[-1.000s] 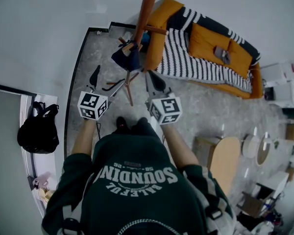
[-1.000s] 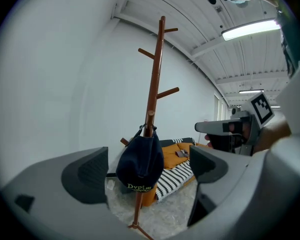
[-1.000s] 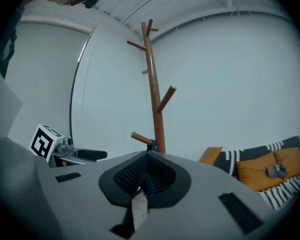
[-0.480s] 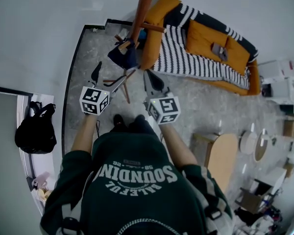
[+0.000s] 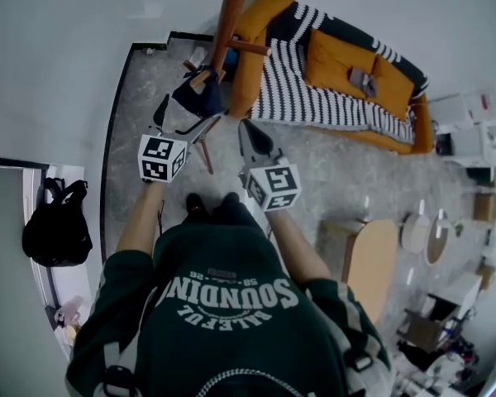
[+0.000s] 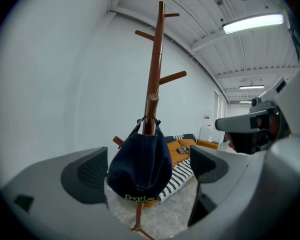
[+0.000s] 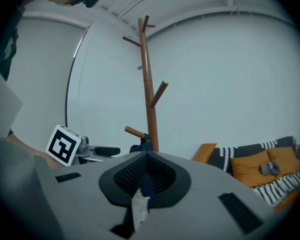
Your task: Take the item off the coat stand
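A navy cap (image 6: 140,166) with yellow-green lettering hangs on a low peg of the brown wooden coat stand (image 6: 155,64). In the left gripper view it sits ahead between the jaws of my left gripper (image 6: 147,176), which is open and apart from it. In the head view the cap (image 5: 200,96) is just beyond the left gripper (image 5: 178,122). My right gripper (image 5: 248,135) is to the right of the stand's legs. Its jaws (image 7: 145,159) are shut with nothing held, and they hide most of the cap. The stand (image 7: 147,84) rises ahead of them.
An orange sofa (image 5: 339,56) with a striped blanket stands right of the stand. A black backpack (image 5: 56,230) lies at the left by a white wall. A round wooden table (image 5: 374,267) is at the right, with boxes farther right. The floor is grey speckled.
Both grippers have moved forward toward the coat stand. The left gripper's jaws now reach close to the cap. Nothing has been taken hold of.
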Demonstrator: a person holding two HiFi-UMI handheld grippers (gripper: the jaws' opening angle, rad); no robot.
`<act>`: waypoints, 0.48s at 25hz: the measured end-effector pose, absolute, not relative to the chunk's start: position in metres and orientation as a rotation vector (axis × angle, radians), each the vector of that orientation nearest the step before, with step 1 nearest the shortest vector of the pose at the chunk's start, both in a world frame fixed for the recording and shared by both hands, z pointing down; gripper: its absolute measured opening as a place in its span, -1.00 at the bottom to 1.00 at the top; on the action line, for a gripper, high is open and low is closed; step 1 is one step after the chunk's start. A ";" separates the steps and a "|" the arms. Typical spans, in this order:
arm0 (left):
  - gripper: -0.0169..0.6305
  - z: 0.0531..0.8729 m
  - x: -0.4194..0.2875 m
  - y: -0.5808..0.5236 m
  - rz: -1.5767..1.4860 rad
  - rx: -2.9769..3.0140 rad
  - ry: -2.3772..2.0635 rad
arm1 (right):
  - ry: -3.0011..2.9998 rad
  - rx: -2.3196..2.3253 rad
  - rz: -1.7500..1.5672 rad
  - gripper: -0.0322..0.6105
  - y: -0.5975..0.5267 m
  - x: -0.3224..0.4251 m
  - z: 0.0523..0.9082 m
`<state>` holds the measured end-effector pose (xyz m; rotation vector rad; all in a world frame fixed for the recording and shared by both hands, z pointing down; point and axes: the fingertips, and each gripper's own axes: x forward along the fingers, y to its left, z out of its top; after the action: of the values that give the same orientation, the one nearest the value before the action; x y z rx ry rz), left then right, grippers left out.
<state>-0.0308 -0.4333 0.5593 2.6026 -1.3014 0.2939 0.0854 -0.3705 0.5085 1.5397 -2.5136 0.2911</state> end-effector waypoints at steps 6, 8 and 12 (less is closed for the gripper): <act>0.59 0.553 -0.017 -0.455 0.310 2.631 -1.289 | -2.504 1.556 0.293 -0.90 -0.374 0.090 0.512; 0.59 0.555 -0.012 -0.462 0.317 2.634 -1.283 | -2.495 1.560 0.298 -0.90 -0.375 0.092 0.515; 0.59 0.562 -0.004 -0.474 0.359 2.635 -1.275 | -2.477 1.588 0.300 -0.90 -0.377 0.102 0.514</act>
<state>-0.0037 -0.4739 0.5618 2.6346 -1.2749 0.3593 0.1018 -0.3770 0.5140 1.5884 -2.4769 0.3004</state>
